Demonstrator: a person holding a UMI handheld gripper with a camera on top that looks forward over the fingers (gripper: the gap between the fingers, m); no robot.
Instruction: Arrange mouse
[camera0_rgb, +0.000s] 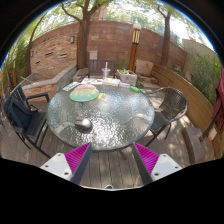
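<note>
A small dark mouse (84, 124) lies on the round glass table (120, 125), near its front left edge. My gripper (112, 158) is open and empty, with its magenta pads (77, 157) spread wide. It is held back from the table, above the wooden deck, with the table's front edge just beyond the fingertips. The mouse is ahead of the left finger and apart from it.
A pale green plate-like object (84, 93) lies at the table's far left and small items (104, 83) stand at the back. Dark chairs stand at the left (25, 115) and right (172, 105). A brick wall (110, 45), a wooden bench (190, 95) and trees lie beyond.
</note>
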